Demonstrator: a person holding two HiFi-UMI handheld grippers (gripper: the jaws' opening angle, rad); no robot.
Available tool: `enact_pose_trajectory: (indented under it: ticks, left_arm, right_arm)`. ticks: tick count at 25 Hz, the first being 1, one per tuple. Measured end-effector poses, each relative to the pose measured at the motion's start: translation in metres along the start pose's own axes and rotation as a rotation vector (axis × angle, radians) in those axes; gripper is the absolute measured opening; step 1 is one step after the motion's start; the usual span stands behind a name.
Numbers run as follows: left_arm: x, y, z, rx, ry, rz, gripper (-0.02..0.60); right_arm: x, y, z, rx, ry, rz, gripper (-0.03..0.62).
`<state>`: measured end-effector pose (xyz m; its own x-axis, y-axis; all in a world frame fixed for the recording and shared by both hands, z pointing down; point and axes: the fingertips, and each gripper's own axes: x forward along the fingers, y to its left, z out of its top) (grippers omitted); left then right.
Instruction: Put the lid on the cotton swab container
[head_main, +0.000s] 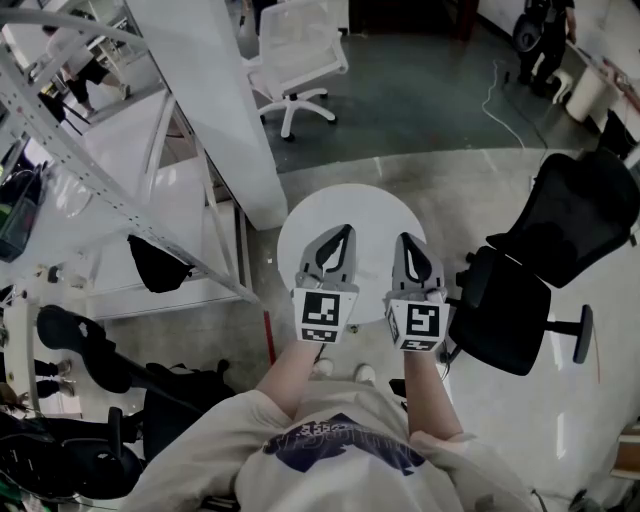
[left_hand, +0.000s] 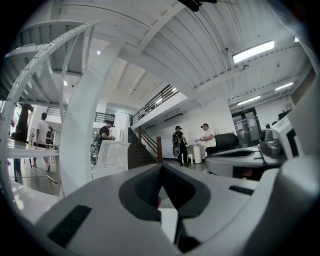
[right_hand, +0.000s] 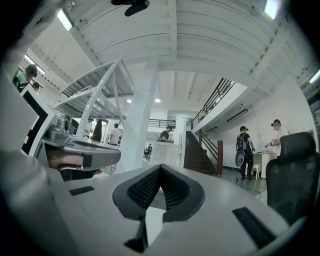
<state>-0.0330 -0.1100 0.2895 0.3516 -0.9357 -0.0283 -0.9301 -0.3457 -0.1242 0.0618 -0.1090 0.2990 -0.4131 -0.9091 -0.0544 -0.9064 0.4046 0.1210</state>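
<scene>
Left gripper (head_main: 346, 232) and right gripper (head_main: 406, 240), jaws together, empty, side by side over round white table (head_main: 375, 205)

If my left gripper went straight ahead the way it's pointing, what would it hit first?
Way looks free nearby: the left gripper, jaws shut, points past the white chair toward the far staircase; depth unclear.
</scene>
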Motion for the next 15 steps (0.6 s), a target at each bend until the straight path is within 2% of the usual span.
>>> enact_pose_trajectory:
  ticks: [15]
  left_arm:
    - [-0.0006,0.0062,0.0013,-0.004,-0.010,-0.002,-0.003]
  right_arm:
    - [0.0050,0.0088,0.0042,-0.036,0.023,0.012,0.006]
